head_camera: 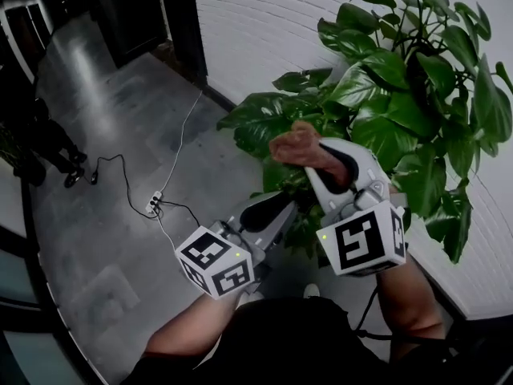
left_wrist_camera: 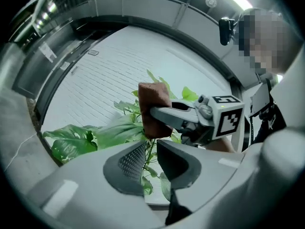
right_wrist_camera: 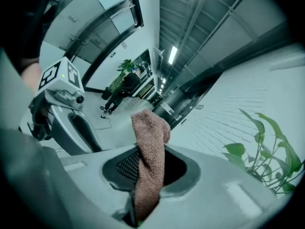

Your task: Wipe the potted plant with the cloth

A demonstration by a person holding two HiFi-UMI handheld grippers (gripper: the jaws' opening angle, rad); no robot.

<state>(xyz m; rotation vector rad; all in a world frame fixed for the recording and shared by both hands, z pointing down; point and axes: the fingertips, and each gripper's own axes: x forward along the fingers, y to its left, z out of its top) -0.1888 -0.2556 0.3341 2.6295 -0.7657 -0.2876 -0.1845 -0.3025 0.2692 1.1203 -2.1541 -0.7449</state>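
Cloth (head_camera: 298, 147) one, potted plant (head_camera: 401, 79) one

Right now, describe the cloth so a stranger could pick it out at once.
Find the big leafy potted plant against the white brick wall. Just in front of its leaves, the right tool pinches a crumpled cloth. It is the only brown, fuzzy thing among the glossy green leaves.

Brown terry cloth (head_camera: 298, 147) bunched upright — near leafy plant (head_camera: 385, 66).
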